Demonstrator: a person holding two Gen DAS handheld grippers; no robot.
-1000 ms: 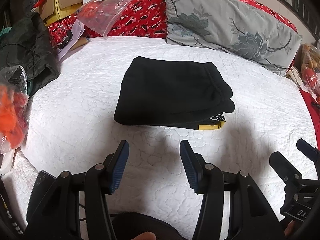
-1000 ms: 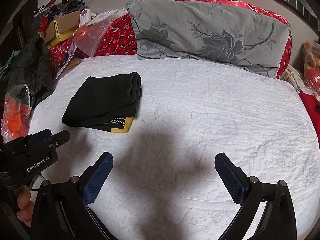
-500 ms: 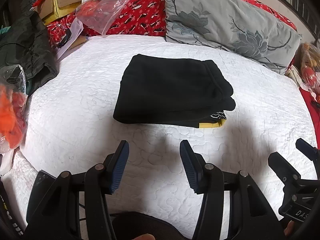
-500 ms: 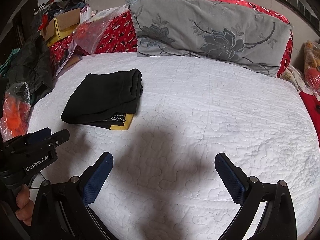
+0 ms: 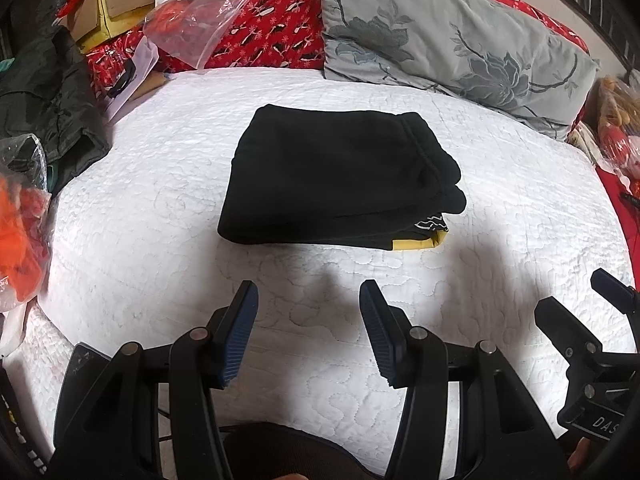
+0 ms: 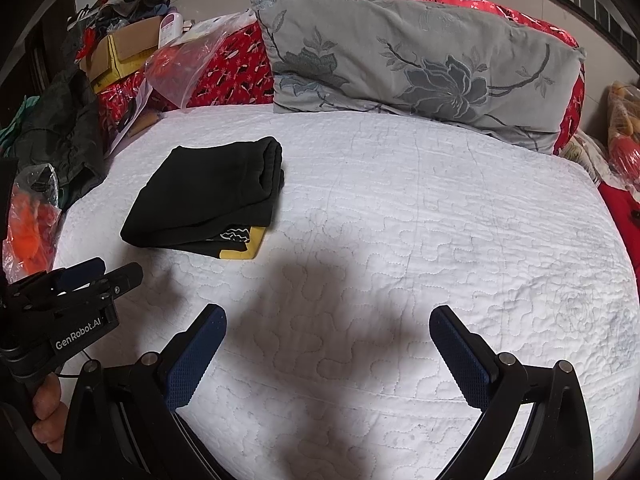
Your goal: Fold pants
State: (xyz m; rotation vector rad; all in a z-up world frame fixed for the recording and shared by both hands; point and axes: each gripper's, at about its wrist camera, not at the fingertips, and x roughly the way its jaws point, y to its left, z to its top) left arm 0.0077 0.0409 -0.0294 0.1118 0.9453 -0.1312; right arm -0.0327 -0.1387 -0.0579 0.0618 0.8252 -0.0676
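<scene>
Lying as a compact rectangular stack, the black folded fabric pants with a yellow patch at one corner rest on the white quilted bed cover, at 12 o'clock from the left claw and at about 10 o'clock from the right claw.

Claw state: left claw spread, holding nothing, over bare quilt near the bed's front edge. Right claw spread wider, also empty, well apart from the pants.

Handling, judged: soft, limp, light cloth; several layers thick, so the stack will sag and slide apart if lifted by one corner. Not fragile, not slippery on quilting. The thick rolled waistband edge at 3 o'clock of the stack looks the firmest hold; the fold at 9 o'clock is the tidy alternative. The yellow corner at 5 o'clock sticks out slightly.

Task appears essentially complete; at most a tuck of that corner remains.

Room: open quilt at 3 o'clock of the stack. The grey floral pillow bounds 12 o'clock; the dark crumpled clothing pile and the clear plastic bag with orange contents crowd 9 o'clock.
</scene>
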